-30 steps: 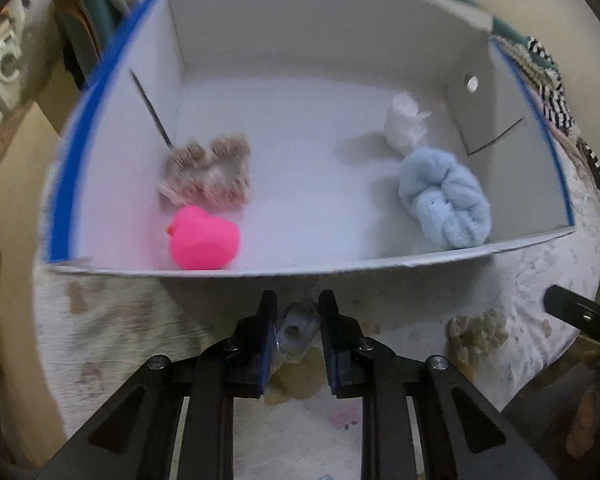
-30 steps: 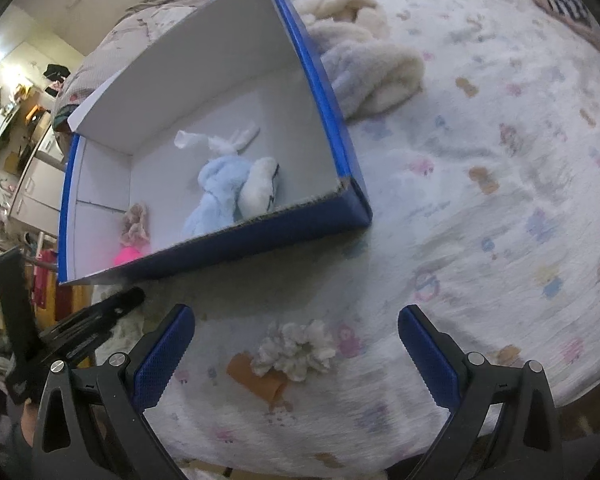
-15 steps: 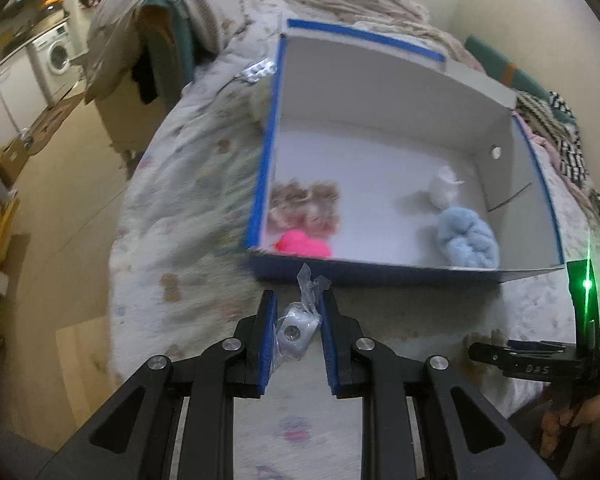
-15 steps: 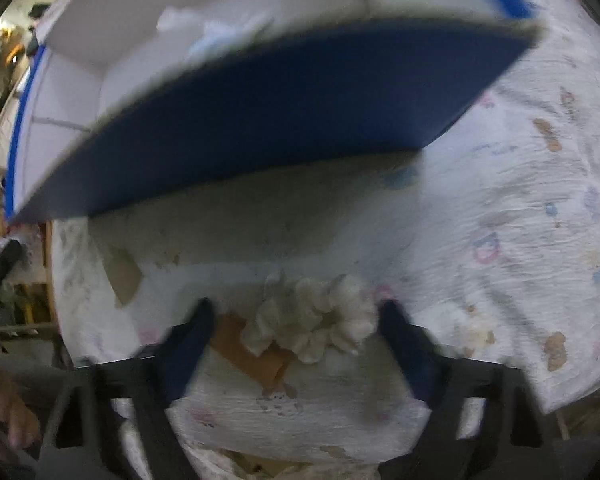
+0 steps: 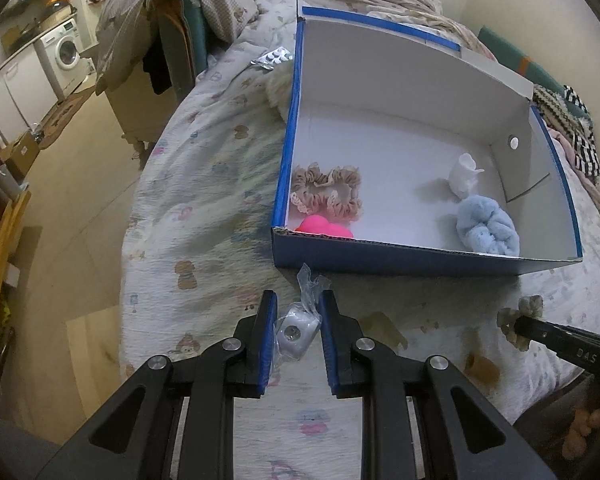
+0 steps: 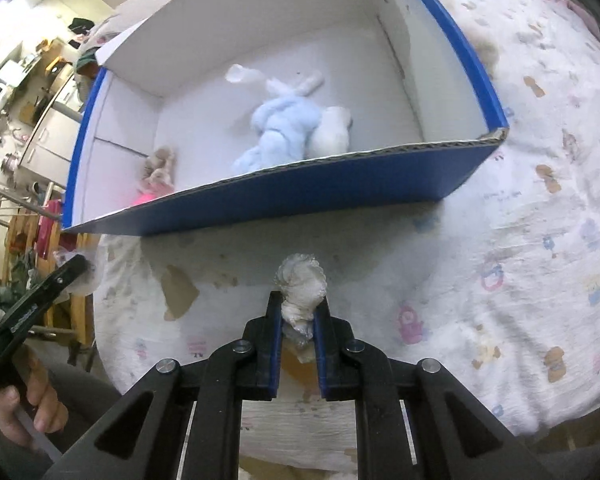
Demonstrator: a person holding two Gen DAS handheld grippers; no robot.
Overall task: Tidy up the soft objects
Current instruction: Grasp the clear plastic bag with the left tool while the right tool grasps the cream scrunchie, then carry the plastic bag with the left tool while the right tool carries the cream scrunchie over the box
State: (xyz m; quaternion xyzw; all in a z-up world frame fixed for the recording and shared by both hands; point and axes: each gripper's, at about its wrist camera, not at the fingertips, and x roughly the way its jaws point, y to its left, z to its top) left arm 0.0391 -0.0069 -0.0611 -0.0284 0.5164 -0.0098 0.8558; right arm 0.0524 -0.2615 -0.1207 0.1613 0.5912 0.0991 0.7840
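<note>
Fingers [image 6: 275, 340] of the right gripper [image 6: 298, 324] are nearly closed, pinching a cream scrunchie [image 6: 302, 290] at lower centre of the right wrist view, w/ the ruffled end sticking out past the tips. Left gripper [image 5: 296, 332], bottom centre of its own view, is closed down on a small white toy in a clear plastic wrap [image 5: 296, 330], jaws only a narrow gap apart.

The blue box [image 5: 400, 258] sits upper right in the left view, open top, white inside. Already in it: beige scrunchie [image 5: 328, 194] & pink toy [image 5: 324, 228] at lower left of the box, blue plush [image 5: 486, 230] & a white bit [image 5: 464, 174] at right.

Step in hand looks like carrying both items to the box. To do it well, I'd say: keep the squeeze steady, lift clear of the near wall before crossing, release over the bare middle floor, approx between the two groups. Scrunchie may cling to the pads, so open wide.
</note>
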